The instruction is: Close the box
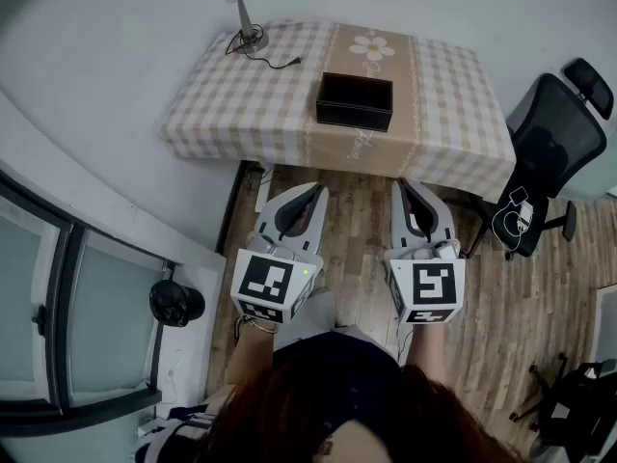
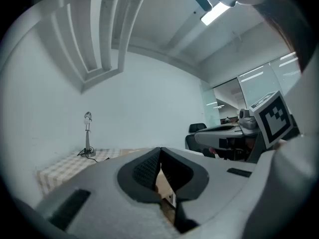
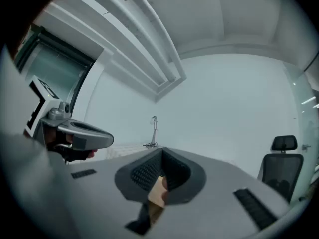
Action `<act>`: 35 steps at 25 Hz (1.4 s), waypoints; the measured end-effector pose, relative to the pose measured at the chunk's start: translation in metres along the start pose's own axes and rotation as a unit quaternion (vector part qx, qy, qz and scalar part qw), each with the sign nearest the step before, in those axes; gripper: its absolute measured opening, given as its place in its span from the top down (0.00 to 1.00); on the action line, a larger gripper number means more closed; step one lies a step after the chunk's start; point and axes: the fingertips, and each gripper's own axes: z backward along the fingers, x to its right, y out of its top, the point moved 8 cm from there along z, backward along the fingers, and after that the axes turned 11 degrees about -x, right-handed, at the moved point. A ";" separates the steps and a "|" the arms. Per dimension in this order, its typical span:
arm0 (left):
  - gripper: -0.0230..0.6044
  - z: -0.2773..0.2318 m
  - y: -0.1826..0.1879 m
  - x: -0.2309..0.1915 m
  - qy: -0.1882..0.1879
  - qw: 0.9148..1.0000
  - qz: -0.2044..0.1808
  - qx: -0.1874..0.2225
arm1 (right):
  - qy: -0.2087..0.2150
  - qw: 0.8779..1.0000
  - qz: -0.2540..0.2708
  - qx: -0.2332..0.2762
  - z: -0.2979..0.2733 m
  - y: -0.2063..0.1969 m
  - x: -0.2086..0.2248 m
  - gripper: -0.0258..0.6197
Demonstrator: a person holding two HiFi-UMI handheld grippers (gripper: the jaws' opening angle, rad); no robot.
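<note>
Wood floor (image 1: 359,222) fills the lower head view, with the bench (image 1: 222,104) at the top under a checked cloth that has a tan strip down its middle. A black office chair (image 1: 549,143) stands at the bench's right end. The person holds both tools low over the floor, short of the bench's near edge. The left hand-held gripper (image 1: 315,191) is clenched, its pads meeting at the tips with nothing between them in the left gripper view. The right hand-held gripper (image 1: 399,183) is likewise clenched and carries nothing. They sit side by side, apart from each other, both pointing toward the bench. The box (image 1: 354,101) is black with its top open, resting on the tan strip near the bench's front edge. It lies ahead of the two hand-held grippers, roughly between their lines and well apart from both. A desk lamp (image 1: 241,13) stands at the bench's far left corner, with its cable (image 1: 275,62) trailing across the cloth.
</note>
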 end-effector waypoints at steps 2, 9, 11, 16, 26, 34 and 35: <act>0.92 -0.001 -0.001 -0.003 0.000 1.000 0.002 -0.001 | 0.001 1.000 -0.014 0.006 0.000 0.001 -0.001 0.93; 0.92 -0.014 -0.001 -0.021 -0.006 1.000 0.002 0.002 | 0.013 0.998 -0.060 0.002 -0.017 0.000 -0.001 0.93; 0.92 -0.020 0.000 -0.028 -0.009 1.000 0.003 0.001 | 0.013 0.998 -0.065 -0.003 -0.025 0.000 0.000 0.93; 0.92 -0.035 0.002 -0.045 -0.020 1.000 0.002 0.005 | 0.006 0.998 -0.065 -0.009 -0.044 0.004 0.000 0.93; 0.92 -0.058 0.000 -0.062 -0.052 0.999 0.001 0.008 | -0.003 0.997 -0.076 -0.001 -0.061 0.009 -0.001 0.93; 0.92 -0.068 0.002 -0.066 -0.070 0.997 0.002 0.012 | 0.000 0.996 -0.084 0.001 -0.068 0.009 0.000 0.93; 0.92 -0.069 0.001 -0.066 -0.071 0.997 0.002 0.012 | 0.000 0.996 -0.084 0.001 -0.068 0.010 0.000 0.93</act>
